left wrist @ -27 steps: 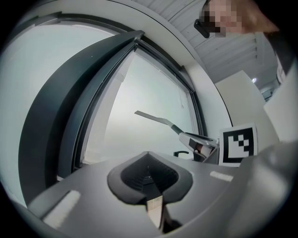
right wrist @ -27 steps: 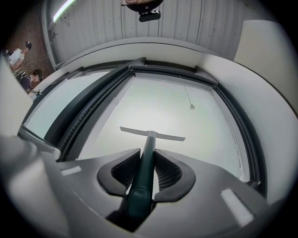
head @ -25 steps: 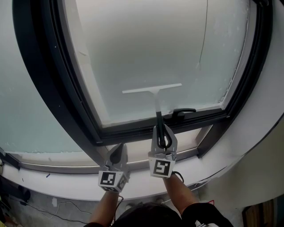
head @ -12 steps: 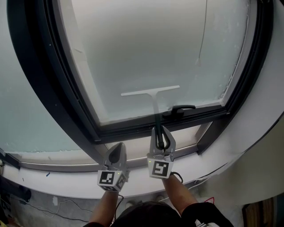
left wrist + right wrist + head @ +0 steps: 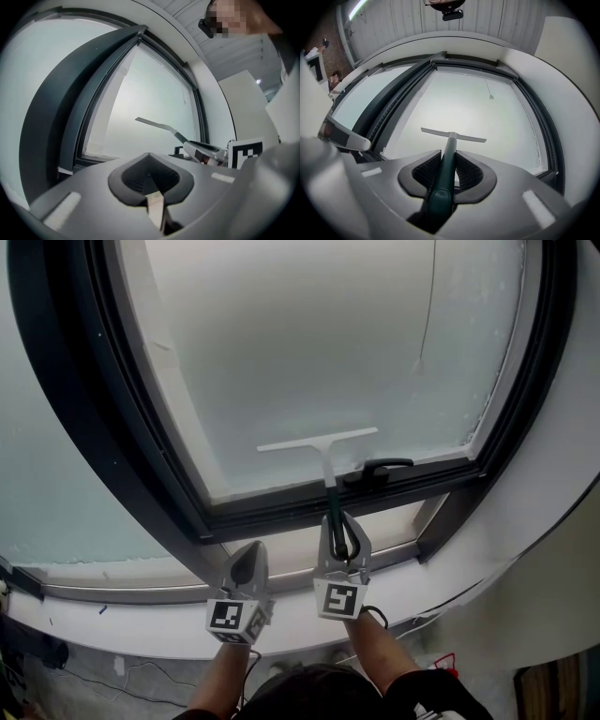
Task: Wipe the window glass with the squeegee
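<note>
A squeegee (image 5: 319,441) with a white blade and dark green handle (image 5: 446,165) rests its blade on the frosted window glass (image 5: 309,352), low on the pane. My right gripper (image 5: 341,529) is shut on the squeegee handle; its jaws clamp the handle from both sides in the right gripper view. The left gripper (image 5: 247,563) hangs below the window frame, left of the right one, shut with nothing in it. From the left gripper view the squeegee blade (image 5: 152,123) shows against the glass to the right.
The dark window frame (image 5: 150,456) surrounds the pane. A black window handle (image 5: 380,468) sits on the bottom frame just right of the squeegee. A thin cord (image 5: 427,315) hangs in front of the glass. A white sill (image 5: 141,629) runs below.
The squeegee blade has shifted slightly up the glass and the right gripper has followed. The left gripper has stayed where it was.
</note>
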The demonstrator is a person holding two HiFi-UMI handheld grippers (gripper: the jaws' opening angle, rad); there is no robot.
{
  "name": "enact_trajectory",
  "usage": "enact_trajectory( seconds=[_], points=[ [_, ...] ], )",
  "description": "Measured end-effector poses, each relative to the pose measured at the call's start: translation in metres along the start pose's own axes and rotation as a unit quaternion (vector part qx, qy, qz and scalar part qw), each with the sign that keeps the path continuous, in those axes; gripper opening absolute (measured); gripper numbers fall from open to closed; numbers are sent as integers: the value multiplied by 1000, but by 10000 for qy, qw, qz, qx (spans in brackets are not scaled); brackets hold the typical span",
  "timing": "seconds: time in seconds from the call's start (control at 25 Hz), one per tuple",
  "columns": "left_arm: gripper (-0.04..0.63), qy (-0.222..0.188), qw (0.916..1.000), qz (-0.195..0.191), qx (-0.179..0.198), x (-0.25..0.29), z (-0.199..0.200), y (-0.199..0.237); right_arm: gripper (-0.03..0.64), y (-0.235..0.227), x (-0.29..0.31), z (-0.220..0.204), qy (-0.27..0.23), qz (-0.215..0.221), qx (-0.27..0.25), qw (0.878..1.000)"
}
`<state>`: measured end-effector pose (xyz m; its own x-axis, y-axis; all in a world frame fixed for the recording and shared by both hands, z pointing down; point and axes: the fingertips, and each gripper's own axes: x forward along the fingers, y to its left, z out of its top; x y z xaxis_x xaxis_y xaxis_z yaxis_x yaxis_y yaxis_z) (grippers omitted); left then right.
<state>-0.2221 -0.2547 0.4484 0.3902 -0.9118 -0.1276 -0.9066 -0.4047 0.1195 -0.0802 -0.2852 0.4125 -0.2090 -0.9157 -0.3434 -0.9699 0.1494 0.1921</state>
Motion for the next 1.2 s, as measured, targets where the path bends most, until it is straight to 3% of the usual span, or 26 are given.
enact_trajectory(
  seconds=[0.96, 1.08, 1.2],
  points=[
    [-2, 33, 9999, -98, -27, 6, -14, -1, 97, 5, -22, -45, 603, 111, 5, 9981],
    [-2, -13, 9998, -121, -156, 6, -12, -9, 97, -6, -26, -31, 447, 102, 76, 9989],
    [-2, -49, 9996, -188, -192, 10, -8, -14, 97, -29, -14, 14, -13, -5, 41, 10000]
  ],
)
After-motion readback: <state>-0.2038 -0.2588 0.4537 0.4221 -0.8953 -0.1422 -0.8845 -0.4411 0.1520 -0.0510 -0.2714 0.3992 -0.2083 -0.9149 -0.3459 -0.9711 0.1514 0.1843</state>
